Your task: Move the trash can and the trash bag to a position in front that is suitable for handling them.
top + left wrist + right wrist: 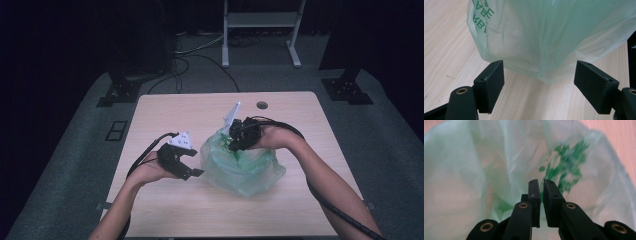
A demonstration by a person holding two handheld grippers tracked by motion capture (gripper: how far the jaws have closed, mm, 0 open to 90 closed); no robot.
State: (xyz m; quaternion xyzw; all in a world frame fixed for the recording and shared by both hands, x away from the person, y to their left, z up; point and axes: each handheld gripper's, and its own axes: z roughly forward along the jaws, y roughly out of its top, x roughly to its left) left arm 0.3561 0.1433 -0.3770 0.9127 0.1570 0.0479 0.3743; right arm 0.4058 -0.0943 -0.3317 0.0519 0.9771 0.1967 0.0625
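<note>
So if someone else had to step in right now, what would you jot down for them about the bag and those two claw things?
Left gripper: jaws wide open, resting low beside the green plastic bag, bag's bulge just ahead of the pads, not touching.
Right gripper: jaws nearly closed at the bag's top edge; whether film is pinched between them is too blurred to tell.
Bag: sits mid-table, puffed up, green print on its side.
Done: bag is standing and bunched at the top.
Left: probably get a second hold with the left gripper, then carry on handling the bag.

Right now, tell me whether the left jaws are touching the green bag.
Apart. The left gripper view shows the left gripper with jaws spread wide and the green bag hanging between and beyond them, bare table visible beside each pad.
</note>
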